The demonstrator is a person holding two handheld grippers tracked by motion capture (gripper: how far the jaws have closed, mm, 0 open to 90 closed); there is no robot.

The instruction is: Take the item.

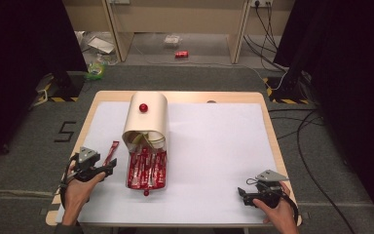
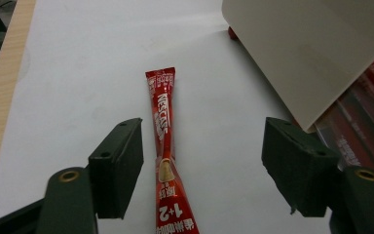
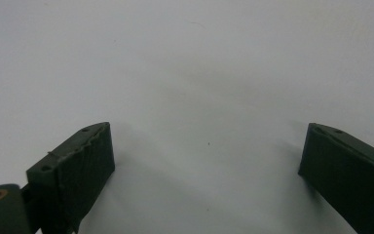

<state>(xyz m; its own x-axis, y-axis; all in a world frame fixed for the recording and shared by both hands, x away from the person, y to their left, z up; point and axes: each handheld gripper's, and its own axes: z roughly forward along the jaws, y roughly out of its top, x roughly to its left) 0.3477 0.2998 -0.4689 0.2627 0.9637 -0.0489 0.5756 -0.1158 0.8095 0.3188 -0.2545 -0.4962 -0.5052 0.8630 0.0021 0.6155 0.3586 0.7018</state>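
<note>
White paper (image 1: 214, 146) is spread over most of the light wooden desk (image 1: 268, 105), which stands on grey carpet with dark curtains at both sides. Toward 12 o'clock from the desk's middle, a cream curved-top box lid with a red round knob (image 1: 146, 117) is seen tilted up over a tray of red coffee stick packets (image 1: 147, 169), the lid's knob facing up. Seen from above, a small red knob (image 1: 146, 193) shows at the tray's 6 o'clock edge.

A single red Nescafé coffee stick sachet (image 2: 165, 146) lies flat on the paper, just beside the tray at its 9 o'clock side and apart from it. In the left gripper view the sachet runs lengthwise between the two black jaws, pointing toward 12 o'clock, with the cream lid at 2 o'clock.

The left tongs (image 1: 108, 169) are held released, jaws spread wide on either side of the sachet's near end without touching it. The hand holding them (image 1: 75, 187) rests at the desk's 8 o'clock corner.

The right tongs (image 1: 242, 195) are likewise released, jaws wide apart over bare white paper, held at the desk's 5 o'clock corner, well apart from the tray and the sachet.
</note>
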